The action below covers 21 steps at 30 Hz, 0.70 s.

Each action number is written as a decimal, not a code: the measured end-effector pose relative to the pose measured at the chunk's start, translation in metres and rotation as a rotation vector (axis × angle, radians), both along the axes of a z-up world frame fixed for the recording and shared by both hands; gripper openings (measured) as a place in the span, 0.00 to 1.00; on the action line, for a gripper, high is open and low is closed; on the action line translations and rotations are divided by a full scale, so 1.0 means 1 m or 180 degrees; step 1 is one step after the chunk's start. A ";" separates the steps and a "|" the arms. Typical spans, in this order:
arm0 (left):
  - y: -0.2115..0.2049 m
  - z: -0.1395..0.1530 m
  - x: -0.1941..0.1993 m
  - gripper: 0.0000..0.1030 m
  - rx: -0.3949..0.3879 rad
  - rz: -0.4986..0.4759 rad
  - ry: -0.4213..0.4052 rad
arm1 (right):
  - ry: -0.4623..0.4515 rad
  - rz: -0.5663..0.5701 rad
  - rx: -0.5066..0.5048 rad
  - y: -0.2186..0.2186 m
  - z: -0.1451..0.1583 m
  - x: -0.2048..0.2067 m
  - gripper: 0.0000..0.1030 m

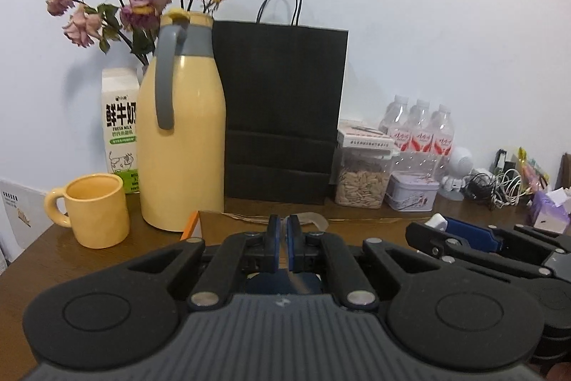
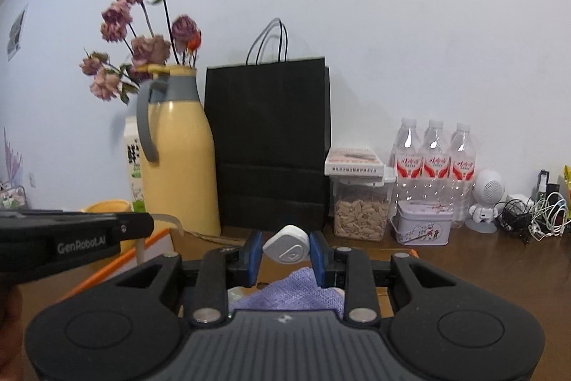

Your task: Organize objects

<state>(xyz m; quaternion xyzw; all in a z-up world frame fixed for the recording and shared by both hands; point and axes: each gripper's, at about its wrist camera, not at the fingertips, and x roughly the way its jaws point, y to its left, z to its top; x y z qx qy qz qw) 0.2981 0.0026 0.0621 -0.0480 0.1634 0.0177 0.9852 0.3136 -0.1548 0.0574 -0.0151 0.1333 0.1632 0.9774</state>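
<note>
Right gripper (image 2: 285, 254) pinches a white case (image 2: 287, 249) above the box edge (image 2: 392, 220); left gripper (image 1: 284, 240) pressed together.

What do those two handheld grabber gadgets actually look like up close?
Both are matte black plastic. The left gripper and right gripper each have a grey ribbed panel at the base, two round black discs at the sides, and linkage bars joined by silver pins. The jaws carry blue pads. One side of the left gripper reads "GenRobot.AI" in pale lettering. No cables or sleeves show.
</note>
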 end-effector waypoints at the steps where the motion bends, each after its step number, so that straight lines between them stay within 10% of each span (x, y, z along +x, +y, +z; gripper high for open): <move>1: 0.001 -0.001 0.003 0.05 0.0003 -0.0001 0.0010 | 0.0034 0.0002 -0.0004 -0.001 -0.002 0.003 0.27; 4: 0.001 -0.005 0.007 0.14 0.0051 -0.0047 0.0043 | 0.0120 -0.0004 -0.0025 -0.002 -0.007 0.012 0.29; 7: 0.004 -0.009 0.008 0.68 0.0105 0.0021 0.0057 | 0.0184 -0.0106 -0.0060 -0.004 -0.011 0.016 0.39; 9: 0.007 -0.008 0.008 1.00 0.0134 0.0115 0.0026 | 0.0203 -0.0195 -0.0065 -0.008 -0.011 0.017 0.77; 12: 0.010 -0.006 0.008 1.00 0.0146 0.0227 0.0015 | 0.0223 -0.0306 -0.0081 -0.014 -0.012 0.019 1.00; 21: 0.008 -0.005 0.008 1.00 0.0180 0.0216 0.0090 | 0.0326 -0.0321 0.0017 -0.024 -0.010 0.019 1.00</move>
